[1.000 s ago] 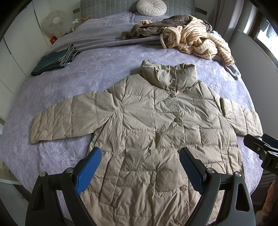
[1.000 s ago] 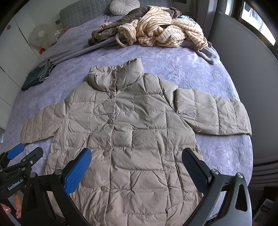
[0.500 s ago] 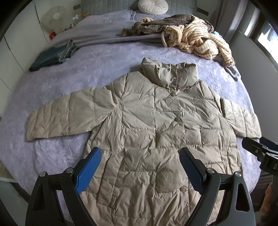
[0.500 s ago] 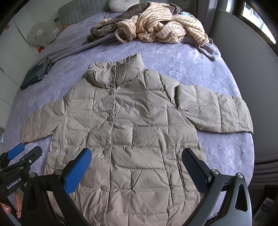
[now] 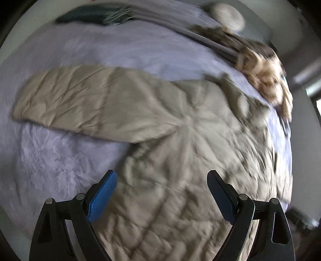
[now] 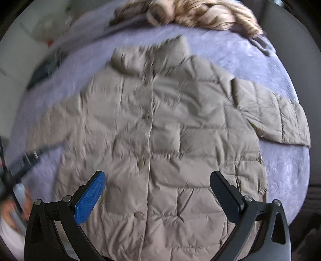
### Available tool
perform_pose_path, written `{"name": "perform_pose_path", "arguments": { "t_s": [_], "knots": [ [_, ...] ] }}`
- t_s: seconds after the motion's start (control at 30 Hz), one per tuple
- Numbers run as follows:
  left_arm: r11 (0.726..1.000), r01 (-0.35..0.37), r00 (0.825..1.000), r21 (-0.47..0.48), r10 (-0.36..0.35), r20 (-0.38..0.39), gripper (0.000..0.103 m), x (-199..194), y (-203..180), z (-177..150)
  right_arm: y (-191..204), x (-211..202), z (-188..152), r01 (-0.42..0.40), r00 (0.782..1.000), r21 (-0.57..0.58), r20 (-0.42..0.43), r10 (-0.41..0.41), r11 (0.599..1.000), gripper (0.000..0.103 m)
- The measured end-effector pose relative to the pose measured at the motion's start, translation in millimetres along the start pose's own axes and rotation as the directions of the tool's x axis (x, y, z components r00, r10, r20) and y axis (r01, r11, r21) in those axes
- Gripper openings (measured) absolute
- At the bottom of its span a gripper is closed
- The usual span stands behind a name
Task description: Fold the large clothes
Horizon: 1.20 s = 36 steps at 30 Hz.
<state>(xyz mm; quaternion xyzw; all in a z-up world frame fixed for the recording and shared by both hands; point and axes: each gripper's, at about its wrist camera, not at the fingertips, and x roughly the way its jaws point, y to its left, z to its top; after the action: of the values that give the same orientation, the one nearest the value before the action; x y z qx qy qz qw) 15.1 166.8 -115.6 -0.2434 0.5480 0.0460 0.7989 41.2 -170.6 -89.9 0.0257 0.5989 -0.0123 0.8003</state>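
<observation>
1 beige puffer jacket (image 6: 160, 128) flat on lavender bed (image 6: 280, 174), front up, collar far, hem near, 2 sleeves out sideways. Left gripper (image 5: 162, 180) & right gripper (image 6: 157, 181): jaws wide apart, empty, above jacket.

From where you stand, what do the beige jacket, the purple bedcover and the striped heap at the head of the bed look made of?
Jacket: thin, faintly shiny woven shell, probably nylon or polyester, quilted into puffy padded squares, with snap buttons down the front.
Bedcover: soft matt fabric with an embossed flowery pattern, maybe plush or velvety.
Striped heap: thick, fuzzy cream and brown cloth, likely fleece; blur leaves it open.
</observation>
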Motion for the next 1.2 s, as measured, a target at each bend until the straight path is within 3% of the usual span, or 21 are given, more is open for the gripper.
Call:
{"name": "perform_pose_path", "arguments": {
  "t_s": [0.13, 0.23, 0.33, 0.5, 0.57, 0.6, 0.63, 0.7, 0.77, 0.8, 0.83, 0.87, 0.93, 1.2],
  "knots": [
    [0.983, 0.073, 0.997, -0.169, -0.070, 0.025, 0.092, 24, 68, 19, 24, 18, -4, -0.015, 0.999, -0.050, -0.046, 0.013, 0.999, 0.103],
    [0.952, 0.123, 0.992, -0.281, -0.112, 0.054, 0.092, 46, 118, 37, 39, 33, -5, -0.021, 0.996, -0.057, -0.086, 0.016, 0.998, 0.103],
    [0.938, 0.073, 0.995, -0.338, -0.046, 0.085, 0.092, 56, 158, 59, 53, 46, -6, -0.028, 0.993, -0.066, -0.112, 0.021, 0.997, 0.103],
    [0.917, 0.058, 0.987, -0.394, 0.008, 0.163, 0.091, 55, 206, 97, 73, 62, -5, -0.037, 0.992, -0.080, -0.126, 0.026, 0.996, 0.103],
    [0.917, 0.019, 0.980, -0.397, 0.061, 0.189, 0.065, 53, 218, 112, 81, 70, -1, -0.047, 0.991, -0.074, -0.125, 0.037, 0.996, 0.103],
    [0.916, 0.011, 0.982, -0.402, 0.065, 0.176, 0.021, 56, 222, 118, 85, 73, 1, -0.052, 0.992, -0.071, -0.122, 0.043, 0.996, 0.103],
    [0.910, 0.028, 0.985, -0.413, 0.045, 0.166, 0.005, 59, 230, 123, 90, 76, 4, -0.064, 0.992, -0.067, -0.116, 0.056, 0.996, 0.103],
    [0.904, 0.054, 0.981, -0.425, 0.031, 0.190, 0.005, 54, 237, 130, 101, 82, 12, -0.081, 0.992, -0.065, -0.100, 0.074, 0.995, 0.103],
    [0.934, 0.005, 0.972, -0.357, 0.079, 0.219, 0.005, 41, 222, 133, 114, 89, 22, -0.098, 0.993, -0.065, -0.075, 0.093, 0.993, 0.102],
    [0.949, -0.022, 0.966, -0.315, 0.101, 0.237, 0.005, 34, 213, 134, 119, 92, 26, -0.110, 0.992, -0.062, -0.065, 0.106, 0.992, 0.100],
    [0.959, -0.045, 0.961, -0.281, 0.118, 0.250, 0.005, 27, 202, 133, 125, 95, 32, -0.136, 0.990, -0.055, -0.048, 0.134, 0.989, 0.084],
    [0.969, -0.067, 0.953, -0.236, 0.133, 0.273, 0.005, 18, 193, 134, 132, 98, 37, -0.163, 0.986, -0.052, -0.039, 0.161, 0.985, 0.052],
    [0.982, -0.079, 0.938, -0.171, 0.131, 0.321, 0.005, -2, 179, 138, 147, 114, 49, -0.230, 0.972, -0.040, -0.050, 0.228, 0.972, 0.014],
    [1.000, -0.030, 0.901, 0.006, 0.024, 0.433, 0.005, -59, 104, 132, 195, 174, 82, -0.430, 0.902, -0.003, -0.037, 0.430, 0.903, 0.013]
  ]
}}
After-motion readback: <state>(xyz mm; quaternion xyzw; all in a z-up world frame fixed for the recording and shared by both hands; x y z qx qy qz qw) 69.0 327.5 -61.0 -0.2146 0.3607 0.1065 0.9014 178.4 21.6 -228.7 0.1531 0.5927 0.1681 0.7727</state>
